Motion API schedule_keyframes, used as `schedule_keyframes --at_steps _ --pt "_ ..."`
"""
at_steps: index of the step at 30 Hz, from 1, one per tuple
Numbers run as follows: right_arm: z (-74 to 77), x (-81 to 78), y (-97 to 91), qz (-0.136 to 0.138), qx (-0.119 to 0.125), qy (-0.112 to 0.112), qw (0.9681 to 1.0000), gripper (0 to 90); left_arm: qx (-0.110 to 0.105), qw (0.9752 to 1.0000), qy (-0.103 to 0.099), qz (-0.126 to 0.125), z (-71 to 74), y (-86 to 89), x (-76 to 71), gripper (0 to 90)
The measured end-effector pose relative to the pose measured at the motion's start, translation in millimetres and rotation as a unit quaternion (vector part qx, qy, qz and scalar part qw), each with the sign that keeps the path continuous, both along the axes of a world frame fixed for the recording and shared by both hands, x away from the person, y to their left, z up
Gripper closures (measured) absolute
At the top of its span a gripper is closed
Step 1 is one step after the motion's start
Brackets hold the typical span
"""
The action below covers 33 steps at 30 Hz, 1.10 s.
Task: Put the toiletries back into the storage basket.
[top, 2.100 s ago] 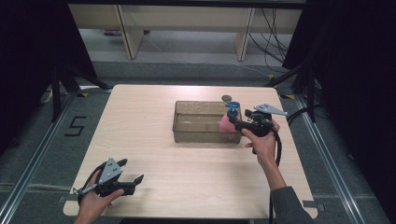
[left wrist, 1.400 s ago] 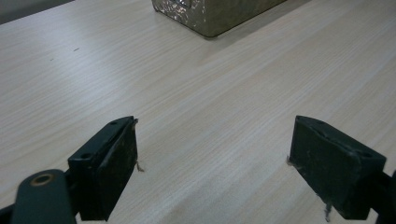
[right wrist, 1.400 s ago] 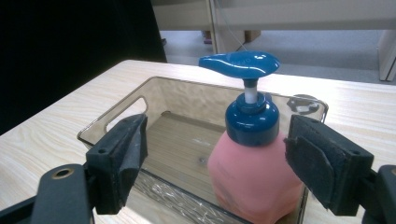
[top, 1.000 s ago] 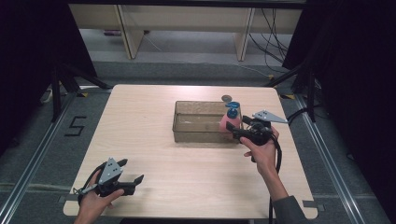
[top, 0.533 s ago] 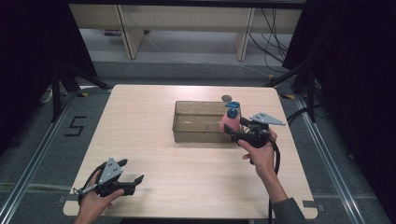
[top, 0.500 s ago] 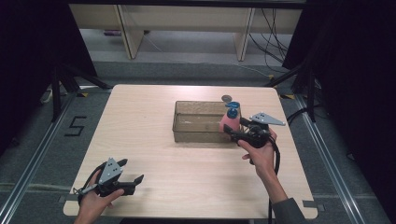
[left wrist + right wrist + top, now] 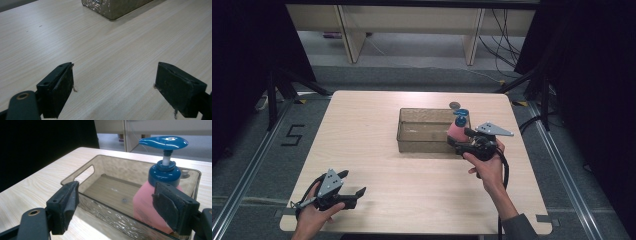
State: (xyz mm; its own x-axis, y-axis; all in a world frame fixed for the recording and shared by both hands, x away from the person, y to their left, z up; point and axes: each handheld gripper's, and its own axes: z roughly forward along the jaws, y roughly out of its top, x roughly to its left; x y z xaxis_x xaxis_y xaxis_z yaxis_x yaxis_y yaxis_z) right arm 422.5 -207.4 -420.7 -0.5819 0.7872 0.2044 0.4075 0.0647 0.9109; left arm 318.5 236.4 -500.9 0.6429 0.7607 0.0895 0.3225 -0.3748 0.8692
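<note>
So the pink soap bottle with the blue pump top is standing upright inside the clear brownish bin, tucked into the end nearest the right gripper. That gripper's fingers are spread wide and not pressing on anything; the bottle sits behind the bin wall, over by the right-hand finger, not between the two.

My guess on handling: plastic body, smooth and a bit slick, probably some heft if there's liquid in it, and top-heavy thanks to that long pump head. I'd grab the wide pink body low down, or the blue collar under the nozzle. The nozzle itself would likely just press down or swivel. Squeeze too hard and the sides may give.

The bin sits right of centre on the pale wooden table. The left gripper rests way off near the front-left corner, fingers wide apart over bare wood.
</note>
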Motion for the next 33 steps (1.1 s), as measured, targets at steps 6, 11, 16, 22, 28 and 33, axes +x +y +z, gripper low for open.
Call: schedule_keyframes --at_steps 6,11,16,22,28,33 --pt "0.3 -1.2 3.5 0.005 -0.004 -0.008 0.9999 22.1 0.000 1.0000 0.000 0.002 -0.5 -0.6 -0.2 14.8" --pt "0.8 -2.6 7.7 0.012 0.002 -0.004 0.9999 22.1 0.002 1.0000 -0.002 0.002 0.2 0.0 0.1 14.8" --pt "0.2 -3.3 11.9 0.016 -0.007 -0.014 0.9997 22.2 -0.003 1.0000 -0.002 0.002 -0.1 -0.5 0.1 14.8" --pt "-0.6 -4.9 16.4 0.018 -0.004 -0.008 0.9998 22.1 0.005 1.0000 -0.006 -0.001 0.4 0.1 0.7 14.8" --pt "-2.0 -7.7 19.5 0.024 -0.010 0.000 0.9997 22.2 -0.007 1.0000 -0.004 0.003 0.0 -0.8 -0.2 14.8" --pt "-5.9 -12.4 22.8 0.031 0.001 0.008 0.9995 22.0 -0.001 1.0000 -0.005 0.001 0.6 0.3 -0.2 14.8"
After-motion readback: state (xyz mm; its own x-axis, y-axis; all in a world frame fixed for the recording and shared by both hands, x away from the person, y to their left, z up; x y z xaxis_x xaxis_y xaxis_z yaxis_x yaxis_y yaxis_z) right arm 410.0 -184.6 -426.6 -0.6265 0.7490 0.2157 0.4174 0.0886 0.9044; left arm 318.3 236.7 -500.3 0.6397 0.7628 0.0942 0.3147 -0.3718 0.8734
